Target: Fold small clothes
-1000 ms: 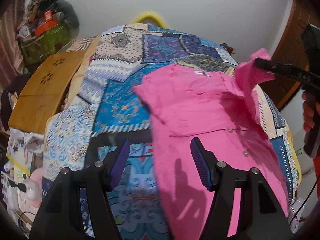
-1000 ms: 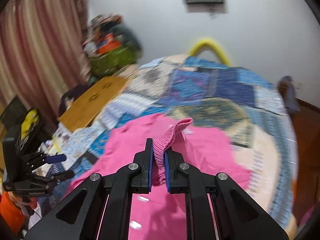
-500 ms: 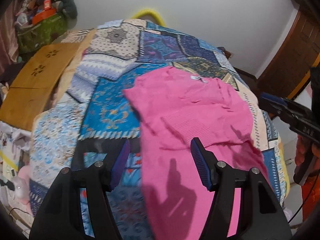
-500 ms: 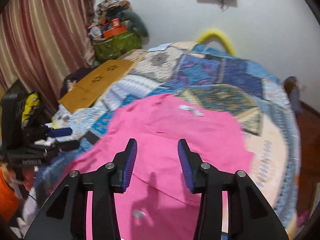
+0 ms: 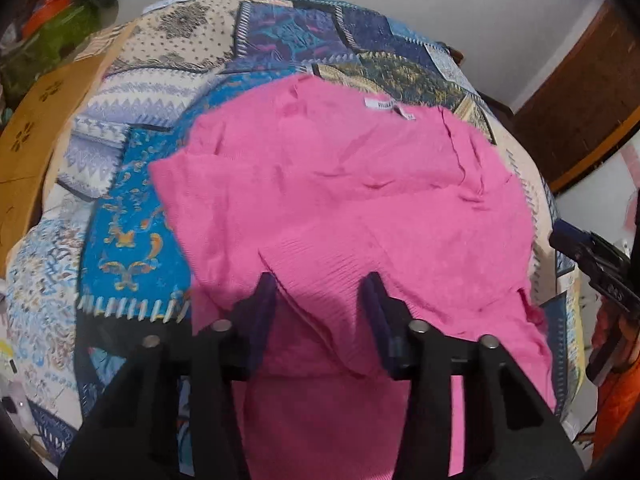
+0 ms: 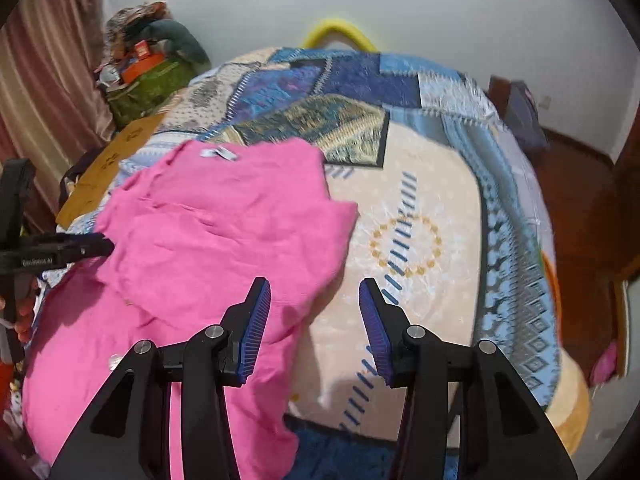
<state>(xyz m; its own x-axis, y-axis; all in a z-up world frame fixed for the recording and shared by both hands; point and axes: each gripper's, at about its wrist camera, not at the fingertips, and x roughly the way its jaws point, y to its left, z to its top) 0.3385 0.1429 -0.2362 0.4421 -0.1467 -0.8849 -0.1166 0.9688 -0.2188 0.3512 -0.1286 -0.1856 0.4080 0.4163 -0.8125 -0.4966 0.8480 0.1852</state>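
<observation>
Left wrist: left gripper (image 5: 320, 304) agape over pink top (image 5: 340, 200) (ribbed cuff); right gripper (image 6: 314, 320) agape beside it.

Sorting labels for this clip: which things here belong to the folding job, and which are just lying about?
Job:
pink top, sleeve folded in
left claw, open over it
right claw, open beside it
patchwork bedspread, the folding surface

Lying about:
yellow hoop
green bag
brown board

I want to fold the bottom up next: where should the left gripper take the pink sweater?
Probably the ribbed cuff lying on the pink sweater, between the open left gripper fingers. Come from the near edge, low: its edge looks raised.
</observation>
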